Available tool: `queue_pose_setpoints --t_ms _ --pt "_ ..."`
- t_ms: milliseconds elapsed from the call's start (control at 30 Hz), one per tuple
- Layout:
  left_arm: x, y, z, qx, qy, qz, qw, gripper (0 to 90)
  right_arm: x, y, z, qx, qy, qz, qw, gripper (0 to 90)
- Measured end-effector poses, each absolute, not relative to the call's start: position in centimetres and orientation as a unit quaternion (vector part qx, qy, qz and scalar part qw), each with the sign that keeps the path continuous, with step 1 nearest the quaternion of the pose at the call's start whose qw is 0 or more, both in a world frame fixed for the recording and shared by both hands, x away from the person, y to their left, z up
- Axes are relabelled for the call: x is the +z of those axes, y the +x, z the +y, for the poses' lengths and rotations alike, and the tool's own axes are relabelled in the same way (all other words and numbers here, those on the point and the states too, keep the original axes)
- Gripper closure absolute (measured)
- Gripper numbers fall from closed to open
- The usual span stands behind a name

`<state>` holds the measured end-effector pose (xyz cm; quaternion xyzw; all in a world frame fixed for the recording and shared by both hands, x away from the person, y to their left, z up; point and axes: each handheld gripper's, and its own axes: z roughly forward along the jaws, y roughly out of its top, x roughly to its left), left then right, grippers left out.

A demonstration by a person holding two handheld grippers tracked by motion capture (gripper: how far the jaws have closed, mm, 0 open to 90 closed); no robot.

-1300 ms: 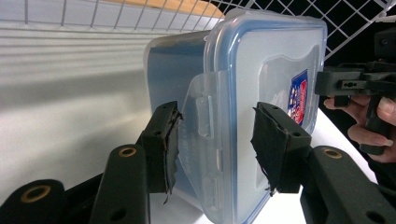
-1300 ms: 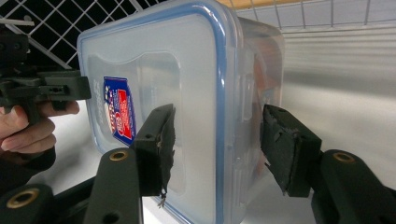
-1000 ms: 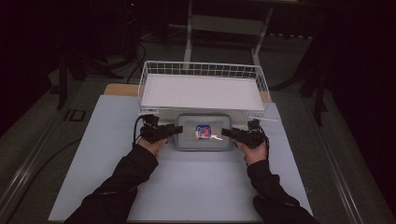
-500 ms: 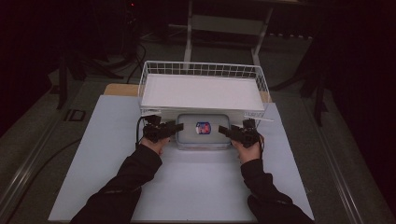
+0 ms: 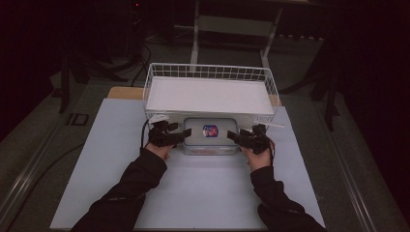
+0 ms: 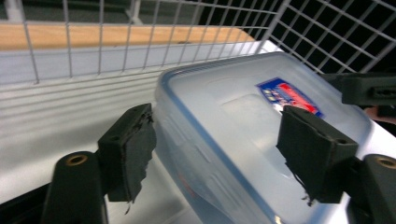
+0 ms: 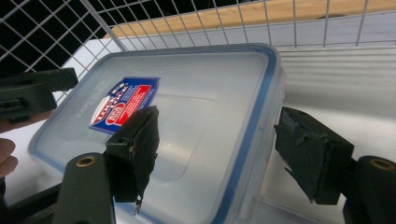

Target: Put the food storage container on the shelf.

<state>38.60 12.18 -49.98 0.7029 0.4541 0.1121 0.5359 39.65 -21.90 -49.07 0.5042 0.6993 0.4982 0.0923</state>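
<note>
Two-handed approach to a lidded container. The clear plastic container (image 5: pixel 211 137), with a blue-edged lid and a red-and-blue label (image 5: pixel 210 130), lay flat on the white bench (image 5: pixel 193 193), just in front of the white wire basket (image 5: pixel 211 72). I held my left tool (image 5: pixel 183 136) at the container's left end and my right tool (image 5: pixel 231 137) at its right end.

In the left gripper view, my left tool (image 6: pixel 215 154) stood with its jaws apart, one pad (image 6: pixel 128 151) outside the end wall and the other (image 6: pixel 310 151) over the lid; neither appeared to press on the plastic. In the right gripper view, my right tool (image 7: pixel 217 156) was likewise spread, one pad (image 7: pixel 135 151) above the lid near the label (image 7: pixel 123 103) and the other (image 7: pixel 310 156) outside the rim.

I judged the step in hand to be a paired grasp of the two short ends. To do it well, each tool needed to straddle the lid's edge squarely before closing, so that the pads bit on the stiff rim rather than the smooth, flexible lid panel. Closing both sides together, at matched height, would probably keep the container level; an uneven squeeze risked sliding it toward the basket wall or tipping it.
</note>
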Motion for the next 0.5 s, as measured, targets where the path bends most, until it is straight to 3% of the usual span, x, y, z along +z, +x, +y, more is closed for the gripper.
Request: queue_pose_setpoints --t_ms 67,133,233,367,400,500 --pt "-49.8 38.3 12.4 0.114 0.713 0.427 0.544 16.8 -48.8 39.0 -22.3 0.510 0.504 0.692 0.080 31.0" --pt "-49.6 37.6 12.3 0.083 0.707 0.440 0.547 14.2 -48.4 38.4 -22.3 0.509 0.495 0.699 0.083 31.1" --pt "-49.4 36.7 12.8 0.090 0.715 0.423 0.550 13.7 -48.0 37.7 -22.4 0.512 0.487 0.703 0.087 31.1" --pt "-49.0 35.6 13.3 0.075 0.723 0.411 0.551 6.6 -47.4 36.5 -22.2 0.518 0.477 0.705 0.081 32.3" --pt "-48.8 35.1 13.3 0.068 0.731 0.402 0.547 2.5 -47.2 35.8 -21.9 0.520 0.466 0.711 0.076 35.6" --pt "-48.2 33.8 13.4 0.066 0.743 0.387 0.542 1.2 -47.1 35.2 -21.3 0.522 0.457 0.716 0.070 38.3"
